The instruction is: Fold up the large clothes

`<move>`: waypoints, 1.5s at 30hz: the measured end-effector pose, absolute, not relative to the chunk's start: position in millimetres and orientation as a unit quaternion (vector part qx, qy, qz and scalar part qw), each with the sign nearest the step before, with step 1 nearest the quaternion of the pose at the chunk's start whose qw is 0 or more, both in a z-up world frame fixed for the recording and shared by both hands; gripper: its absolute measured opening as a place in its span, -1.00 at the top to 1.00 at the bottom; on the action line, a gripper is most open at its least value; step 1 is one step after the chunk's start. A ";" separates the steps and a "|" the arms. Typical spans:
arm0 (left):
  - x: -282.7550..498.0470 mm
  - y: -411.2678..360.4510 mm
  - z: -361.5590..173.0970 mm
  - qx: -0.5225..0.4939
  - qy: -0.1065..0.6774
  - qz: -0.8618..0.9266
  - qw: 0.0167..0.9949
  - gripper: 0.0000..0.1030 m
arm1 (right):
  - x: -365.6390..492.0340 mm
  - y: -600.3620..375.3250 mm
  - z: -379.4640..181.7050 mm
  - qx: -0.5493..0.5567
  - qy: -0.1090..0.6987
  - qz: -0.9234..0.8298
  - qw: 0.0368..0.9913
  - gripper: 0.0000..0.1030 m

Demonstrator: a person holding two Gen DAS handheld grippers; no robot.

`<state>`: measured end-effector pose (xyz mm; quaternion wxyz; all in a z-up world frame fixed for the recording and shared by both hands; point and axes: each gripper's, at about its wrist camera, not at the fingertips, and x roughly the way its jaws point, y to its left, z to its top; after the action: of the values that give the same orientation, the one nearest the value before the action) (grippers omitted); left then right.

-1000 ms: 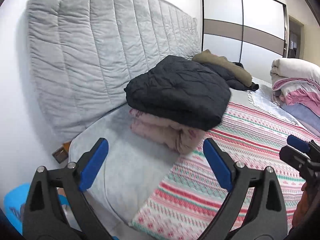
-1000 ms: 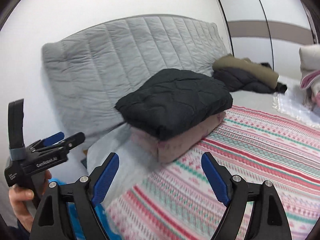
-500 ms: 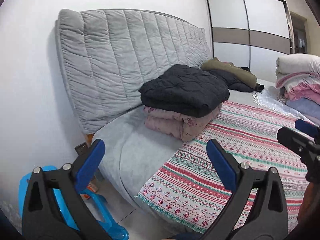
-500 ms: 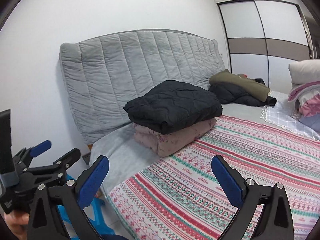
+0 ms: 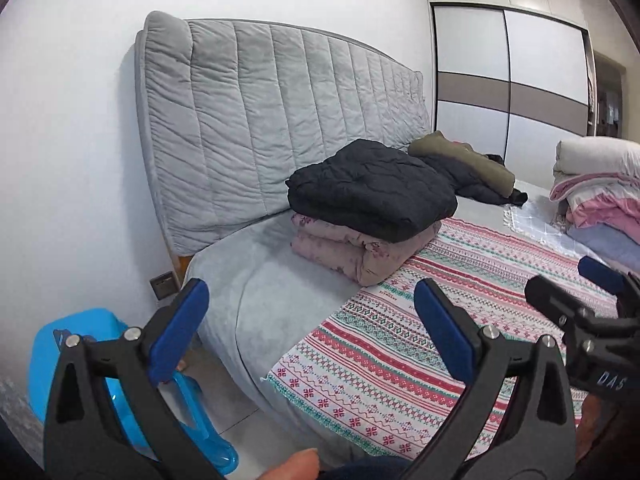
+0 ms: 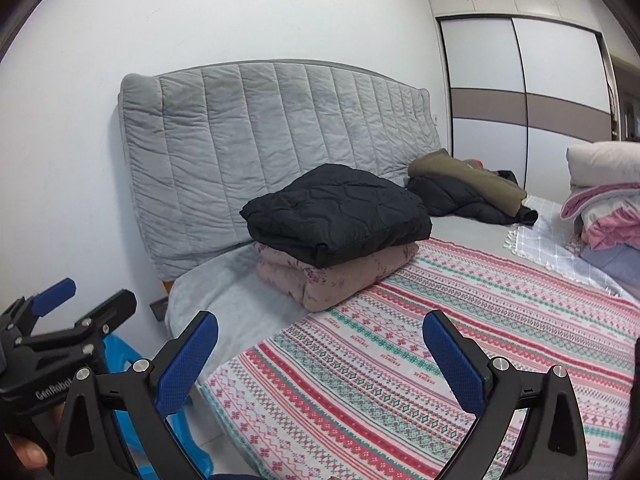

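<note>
Two pink layers under the black jacket (image 6: 336, 210); garment count unclear.

2 folded quilted jackets (image 6: 336, 208) stacked, 1 unfolded heap (image 6: 468, 188), 2 grippers (image 6: 320, 356), 1 blue stool (image 5: 52, 344).

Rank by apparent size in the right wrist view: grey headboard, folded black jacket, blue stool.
1. grey headboard
2. folded black jacket
3. blue stool, smallest, but mostly hidden behind the grippers, so its true extent is unsure.

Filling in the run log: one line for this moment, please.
left claw open, empty | right claw open, empty | black quilted jacket folded atop pink folded garment
</note>
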<state>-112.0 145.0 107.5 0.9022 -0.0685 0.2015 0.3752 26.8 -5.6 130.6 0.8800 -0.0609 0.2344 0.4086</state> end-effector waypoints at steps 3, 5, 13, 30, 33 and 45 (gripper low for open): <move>-110.8 140.5 109.6 -0.058 0.194 0.385 0.900 -0.98 | 24.2 -4.4 130.1 -0.072 0.227 0.403 0.884 -1.00; -107.2 139.8 109.2 -0.061 0.199 0.376 0.903 -0.98 | 24.7 -4.5 129.5 -0.074 0.228 0.405 0.882 -1.00; -89.3 141.0 99.8 -0.077 0.222 0.357 0.904 -0.98 | 30.2 -10.9 128.6 -0.072 0.231 0.395 0.886 -1.00; -81.4 134.8 98.3 -0.067 0.224 0.356 0.905 -0.98 | 39.8 -9.3 122.5 -0.074 0.243 0.383 0.888 -1.00; -81.9 136.5 98.4 -0.070 0.224 0.356 0.905 -0.98 | 39.7 -7.8 121.0 -0.077 0.244 0.384 0.887 -1.00; -80.2 133.2 95.2 -0.063 0.229 0.351 0.906 -0.98 | 37.5 -5.5 118.8 -0.084 0.242 0.383 0.887 -1.00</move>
<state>-80.2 133.2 95.2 0.9060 -0.0631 0.2286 0.3505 37.5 -5.5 118.8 0.8875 -0.0842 0.2423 0.3829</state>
